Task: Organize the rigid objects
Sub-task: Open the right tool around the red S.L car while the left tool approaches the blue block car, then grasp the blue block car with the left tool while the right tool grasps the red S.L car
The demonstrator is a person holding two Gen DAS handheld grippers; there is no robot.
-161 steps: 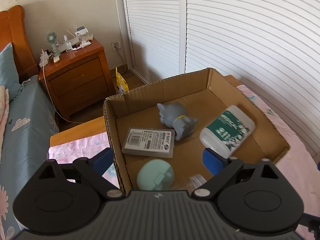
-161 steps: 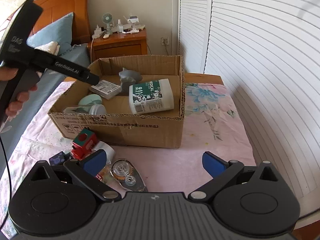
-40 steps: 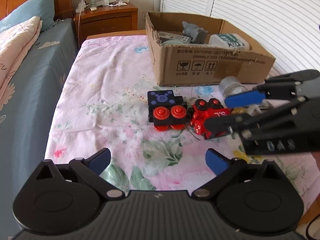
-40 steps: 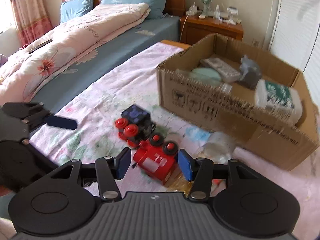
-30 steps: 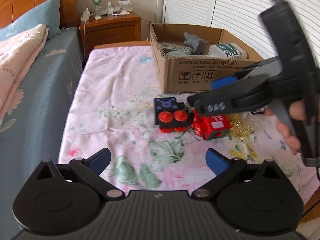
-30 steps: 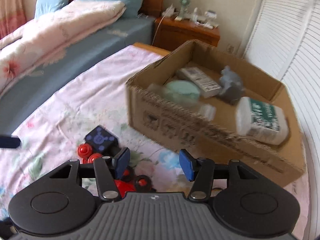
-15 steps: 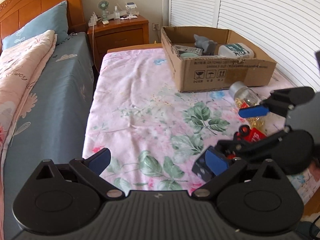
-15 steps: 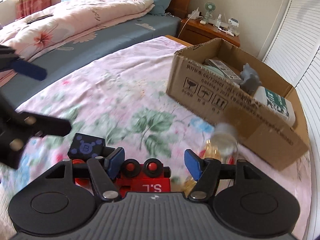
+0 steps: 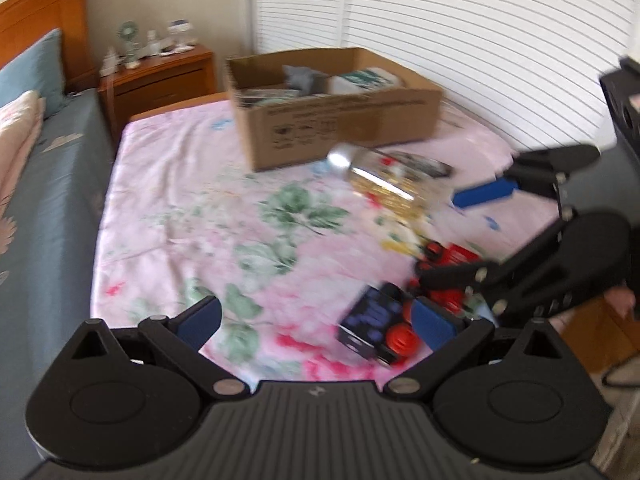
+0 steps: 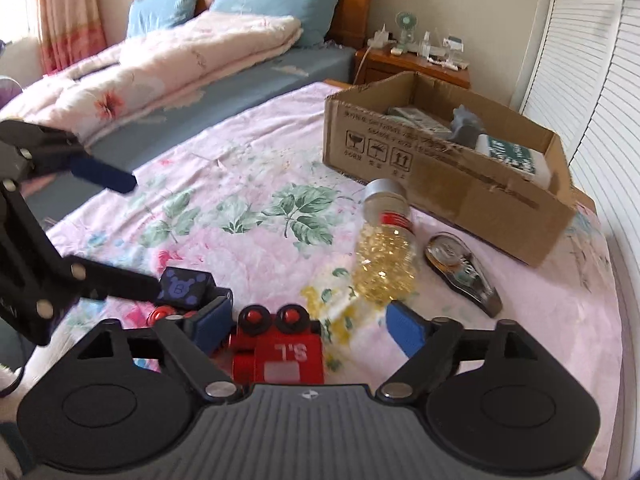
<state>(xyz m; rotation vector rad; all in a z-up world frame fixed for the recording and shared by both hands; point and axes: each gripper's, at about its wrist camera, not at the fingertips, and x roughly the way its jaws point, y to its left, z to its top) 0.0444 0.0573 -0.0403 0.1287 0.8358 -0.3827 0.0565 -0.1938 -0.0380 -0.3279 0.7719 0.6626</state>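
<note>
A red toy train (image 10: pixel 280 348) marked "S.L" lies on the flowered bedspread between the fingers of my right gripper (image 10: pixel 310 330). Its jaws are opening, and neither pad touches the train. Coupled to the train's left is a dark blue block car (image 10: pixel 184 284) with red wheels. From the left wrist view the train (image 9: pixel 452 260) and the car (image 9: pixel 372 320) appear blurred beside my right gripper (image 9: pixel 468 236). My left gripper (image 9: pixel 316 320) is open with nothing in it, its right finger just in front of the car. The cardboard box (image 10: pixel 440 176) stands farther back with several items inside.
A clear bottle of yellow capsules (image 10: pixel 386 248) lies on its side, and a clear tape dispenser (image 10: pixel 460 268) rests right of it, both before the box. Behind are a bed with quilt (image 10: pixel 160 68) and a wooden nightstand (image 10: pixel 416 64). Louvred doors (image 9: pixel 460 40) line the right.
My right jaws have spread wide from either side of the red train. Both views have swung; the blue car now sits close to my left gripper's right finger.
</note>
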